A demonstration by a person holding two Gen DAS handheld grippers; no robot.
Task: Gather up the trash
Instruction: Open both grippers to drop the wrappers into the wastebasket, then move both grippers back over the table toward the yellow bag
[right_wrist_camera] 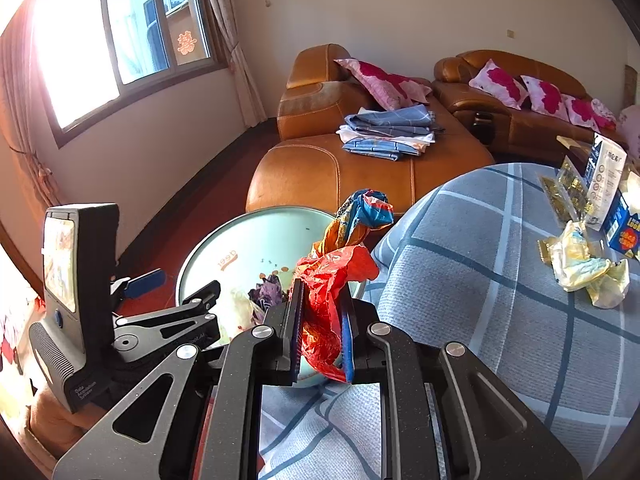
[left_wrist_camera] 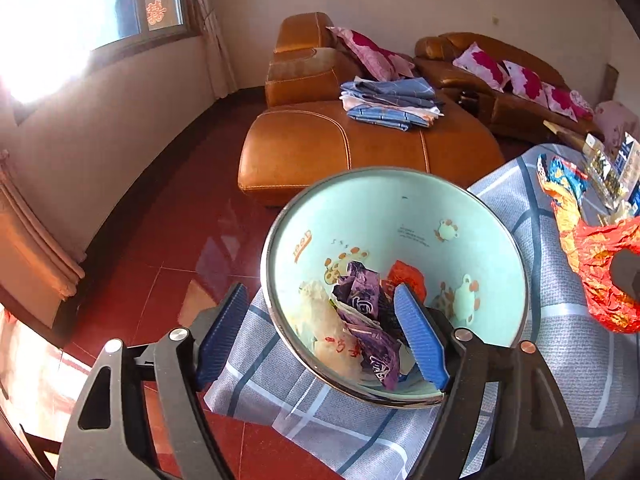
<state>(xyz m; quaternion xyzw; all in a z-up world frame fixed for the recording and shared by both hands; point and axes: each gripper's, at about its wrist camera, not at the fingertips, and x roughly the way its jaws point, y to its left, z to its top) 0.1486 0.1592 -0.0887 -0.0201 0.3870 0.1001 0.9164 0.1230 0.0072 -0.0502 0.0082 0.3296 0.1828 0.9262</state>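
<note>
A pale blue-green bin (left_wrist_camera: 400,216) with a metal rim and cartoon prints stands tilted against the table's edge. Inside lie a purple wrapper (left_wrist_camera: 364,300), a white wrapper (left_wrist_camera: 324,320) and a red scrap (left_wrist_camera: 408,276). My left gripper (left_wrist_camera: 320,290) is open wide astride the bin's near rim, one blue pad inside, the other outside, holding nothing. My right gripper (right_wrist_camera: 320,292) is shut on a crumpled red, orange and blue foil wrapper (right_wrist_camera: 332,272), held beside the bin (right_wrist_camera: 248,236) at its table side. A crumpled yellow wrapper (right_wrist_camera: 580,268) lies on the table.
The table wears a blue checked cloth (right_wrist_camera: 480,280). Boxes and gold packets (right_wrist_camera: 608,184) stand at its far right edge. Beyond is an orange leather sofa (right_wrist_camera: 340,176) with folded cloths (right_wrist_camera: 388,132) and pink pillows. Red tiled floor (left_wrist_camera: 160,240) lies left of the bin.
</note>
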